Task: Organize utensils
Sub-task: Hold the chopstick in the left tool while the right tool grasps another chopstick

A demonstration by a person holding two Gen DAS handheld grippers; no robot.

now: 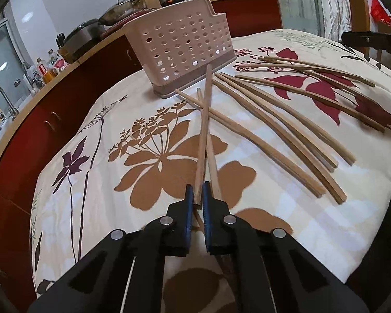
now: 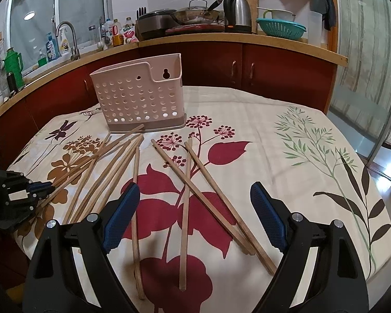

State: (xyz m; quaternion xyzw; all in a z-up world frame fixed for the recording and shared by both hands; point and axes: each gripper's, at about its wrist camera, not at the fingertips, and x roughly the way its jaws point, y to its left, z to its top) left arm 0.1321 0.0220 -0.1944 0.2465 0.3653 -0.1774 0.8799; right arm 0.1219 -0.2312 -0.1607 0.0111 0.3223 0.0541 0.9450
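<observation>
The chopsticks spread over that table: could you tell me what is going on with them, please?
A person with a gripper in each hand is tidying wooden chopsticks off a flowered tablecloth. The left gripper is shut on one chopstick, which points toward the pink perforated holder. The right gripper is open above other loose chopsticks, holding nothing. From what shows of the holder, no chopstick appears to be in it yet.

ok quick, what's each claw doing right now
left claw: closed on a chopstick
right claw: open, holding nothing
</observation>
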